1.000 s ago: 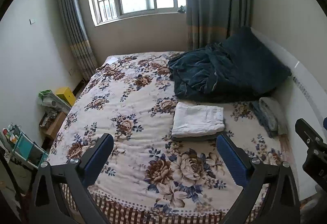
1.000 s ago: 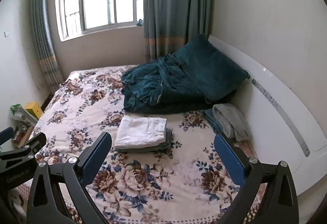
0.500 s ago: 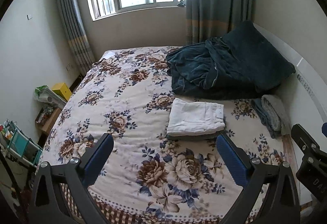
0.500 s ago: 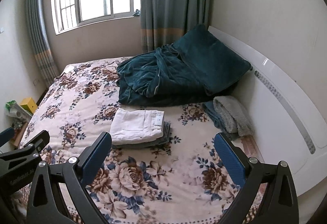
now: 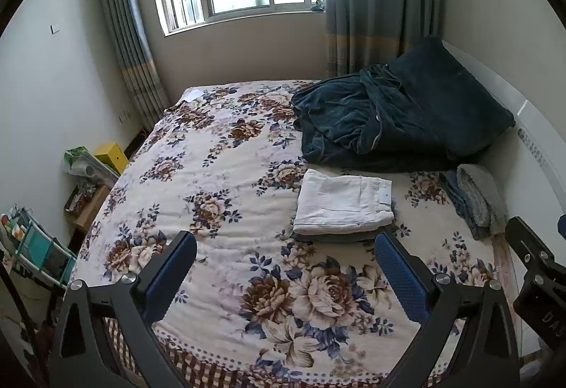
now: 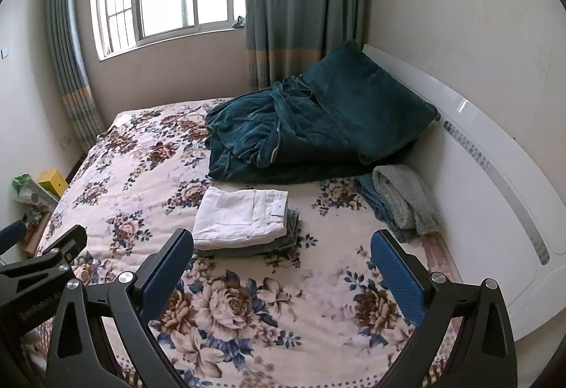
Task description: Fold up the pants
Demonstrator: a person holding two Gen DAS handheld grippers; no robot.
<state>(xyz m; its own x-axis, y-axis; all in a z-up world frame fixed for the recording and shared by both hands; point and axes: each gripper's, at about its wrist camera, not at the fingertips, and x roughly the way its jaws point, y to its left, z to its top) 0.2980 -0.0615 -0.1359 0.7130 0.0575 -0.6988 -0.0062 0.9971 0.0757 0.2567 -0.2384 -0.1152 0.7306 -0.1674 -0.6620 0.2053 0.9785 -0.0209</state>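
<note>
White folded pants (image 5: 345, 202) (image 6: 240, 214) lie on top of a folded grey garment (image 6: 283, 241) on the floral bedspread (image 5: 219, 183) (image 6: 283, 299), right of the bed's middle. My left gripper (image 5: 286, 278) hovers open above the near part of the bed, well short of the stack, with nothing between its blue pads. My right gripper (image 6: 283, 276) is likewise open and empty, held above the bed just in front of the stack. Each gripper shows at the edge of the other's view.
A dark teal blanket and pillow (image 5: 399, 115) (image 6: 318, 126) are heaped by the white headboard (image 6: 495, 193). Rolled grey and blue towels (image 6: 403, 200) (image 5: 474, 197) lie beside it. Boxes and a shelf of clutter (image 5: 81, 175) stand on the floor at the left. Window and curtains are behind.
Both grippers have risen and tilted so the bed and stack sit lower and closer in view. The pants stack has not moved. Both stay open.
</note>
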